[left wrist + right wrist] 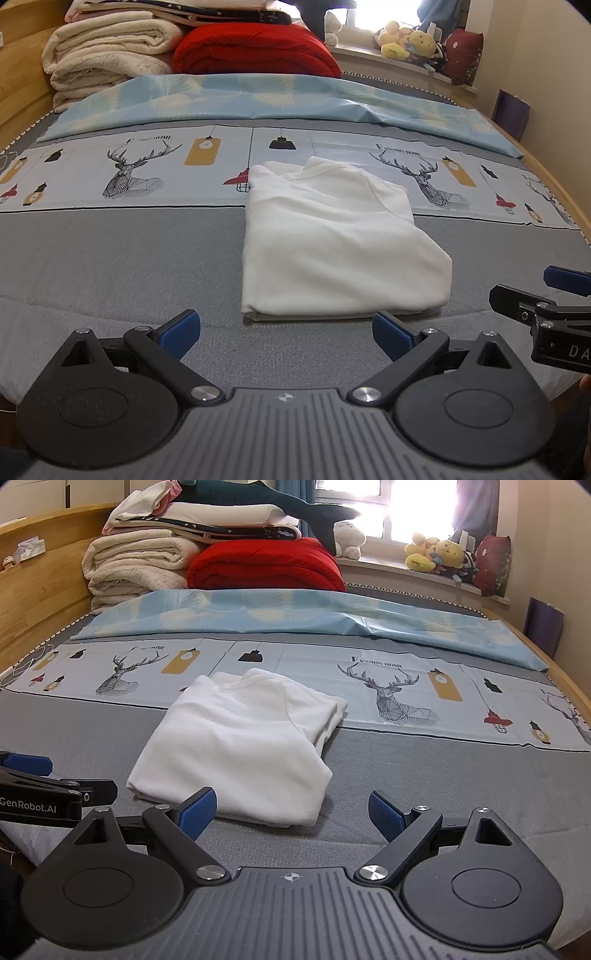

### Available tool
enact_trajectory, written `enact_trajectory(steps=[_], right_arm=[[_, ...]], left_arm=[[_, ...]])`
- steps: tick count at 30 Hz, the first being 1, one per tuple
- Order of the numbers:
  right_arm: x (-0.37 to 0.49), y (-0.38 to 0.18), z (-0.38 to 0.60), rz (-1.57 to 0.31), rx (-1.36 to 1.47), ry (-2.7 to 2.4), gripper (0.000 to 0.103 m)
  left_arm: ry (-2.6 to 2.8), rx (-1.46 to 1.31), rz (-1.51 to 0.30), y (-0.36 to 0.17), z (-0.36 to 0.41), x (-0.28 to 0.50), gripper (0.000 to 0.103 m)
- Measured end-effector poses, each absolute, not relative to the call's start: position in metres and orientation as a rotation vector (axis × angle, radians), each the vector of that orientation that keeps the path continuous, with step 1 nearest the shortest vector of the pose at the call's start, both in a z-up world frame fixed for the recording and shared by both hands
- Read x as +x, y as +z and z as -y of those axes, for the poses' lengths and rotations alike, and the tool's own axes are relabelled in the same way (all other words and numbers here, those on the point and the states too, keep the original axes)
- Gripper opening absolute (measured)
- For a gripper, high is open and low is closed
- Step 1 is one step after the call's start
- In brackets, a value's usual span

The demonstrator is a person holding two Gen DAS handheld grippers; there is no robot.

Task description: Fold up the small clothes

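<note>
White garment [332,240] lies folded on the bed [110,258], straddling grey sheet and deer-print cloth [133,173]. Left gripper [286,330] and right gripper [291,812] hover just short of it, fingers spread, holding nothing.
</note>
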State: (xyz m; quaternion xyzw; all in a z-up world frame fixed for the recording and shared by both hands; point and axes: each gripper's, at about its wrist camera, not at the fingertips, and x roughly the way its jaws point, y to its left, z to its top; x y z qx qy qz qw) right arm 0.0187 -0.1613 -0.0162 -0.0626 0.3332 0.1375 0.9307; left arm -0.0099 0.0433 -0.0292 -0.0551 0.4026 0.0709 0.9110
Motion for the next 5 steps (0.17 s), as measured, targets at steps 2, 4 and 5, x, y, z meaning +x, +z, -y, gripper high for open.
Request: enact_trajectory(steps=[2, 4, 5], right_arm=[[0.0188, -0.0161, 0.161, -0.682, -0.128, 0.281, 0.09], [0.0188, -0.016, 0.1608, -0.682, -0.127, 0.28, 0.09], [0.0187, -0.0162, 0.1609, -0.682, -0.127, 0.28, 0.09]], left_arm=[[0.146, -0.113, -0.829, -0.0295, -0.0427, -0.0099, 0.101], [0.147, -0.112, -0.831, -0.03, -0.0421, -0.0097, 0.101], [0.148, -0.112, -0.833, -0.03, -0.042, -0.0097, 0.101]])
